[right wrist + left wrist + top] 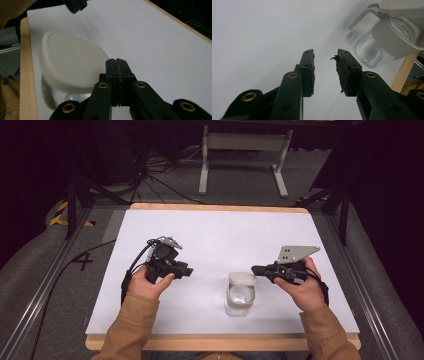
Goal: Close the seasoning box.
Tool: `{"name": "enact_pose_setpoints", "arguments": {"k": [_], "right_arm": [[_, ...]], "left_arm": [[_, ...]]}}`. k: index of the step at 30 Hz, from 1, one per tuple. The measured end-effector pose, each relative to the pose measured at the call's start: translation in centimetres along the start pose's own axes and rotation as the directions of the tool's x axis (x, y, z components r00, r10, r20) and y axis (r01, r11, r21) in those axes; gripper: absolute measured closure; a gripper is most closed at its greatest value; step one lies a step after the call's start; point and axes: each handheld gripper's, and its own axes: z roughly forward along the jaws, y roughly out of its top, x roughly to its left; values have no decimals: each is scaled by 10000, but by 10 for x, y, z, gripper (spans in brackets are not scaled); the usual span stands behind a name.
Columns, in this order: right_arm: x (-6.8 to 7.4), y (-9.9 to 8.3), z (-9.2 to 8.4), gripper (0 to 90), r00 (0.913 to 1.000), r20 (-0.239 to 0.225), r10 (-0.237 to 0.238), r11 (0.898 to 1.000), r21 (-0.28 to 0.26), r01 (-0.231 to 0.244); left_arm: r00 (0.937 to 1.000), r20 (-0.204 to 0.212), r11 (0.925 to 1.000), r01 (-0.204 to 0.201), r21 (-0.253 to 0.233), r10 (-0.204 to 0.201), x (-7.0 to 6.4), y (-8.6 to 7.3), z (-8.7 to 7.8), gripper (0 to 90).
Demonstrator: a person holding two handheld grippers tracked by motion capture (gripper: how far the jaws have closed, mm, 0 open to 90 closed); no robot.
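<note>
we see the glass jar [240,296] near the worktop's [210,235] front edge, lid [243,279] ajar. our left gripper [186,270] is parted and empty, our right gripper [256,269] closed on nothing beside the lid. we judge a nudge there could tip the lid off

The setting was a laboratory or recording studio rather than a home. A white work surface [215,235] with a pale wooden edge stood on grey carpet [30,270], flanked on both sides by metal rails [47,280]. Black cables [160,185] ran loose across the floor behind it. Black-and-yellow hazard tape [60,215] marked the floor at the left, beside black stand legs [75,200]. A white metal frame [245,150] stood at the rear. The surroundings were dark, with light concentrated on the table.
</note>
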Motion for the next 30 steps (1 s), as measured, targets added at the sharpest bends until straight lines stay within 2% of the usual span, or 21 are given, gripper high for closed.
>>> {"name": "enact_pose_setpoints", "arguments": {"k": [4,7,10,14,15,17,18,21,26,30], "right_arm": [[7,1,5,896,9984,-431,-379,9973,616,405],[9,2,7,895,9978,-522,-419,9965,697,455],[9,3,5,889,9980,-514,-357,9978,537,384],[9,3,3,846,9982,-606,-41,9998,188,52],[8,3,1,821,9979,-617,186,9998,11,-186],[6,3,-3,763,9932,-692,934,9943,-451,-966],[5,2,-5,750,9918,-672,1088,9918,-604,-1129],[1,0,-14,703,9871,-346,1564,9834,-878,-1589],[-10,-5,-29,665,9789,422,1997,9755,-1021,-1946],[-18,-11,-40,650,9665,1038,2349,9687,-1070,-2240]], "left_arm": [[10000,43,10000,8,-19,-8,0,0,0,670],[10000,20,10000,-5,-45,5,0,0,-1,668],[10000,-10,9999,32,-101,-32,1,0,-1,664],[10000,-15,9998,68,-176,-68,2,0,-2,643],[9999,-57,9997,105,-235,-106,2,0,-3,628],[9996,-164,9993,203,-317,-208,3,0,-4,584],[9996,-164,9992,209,-346,-214,4,-1,-5,574],[9993,-207,9983,287,-511,-298,5,-2,-8,556],[9974,-500,9967,486,-644,-519,9,-4,-10,480],[9951,-716,9955,638,-699,-688,13,-6,-13,468]]}}
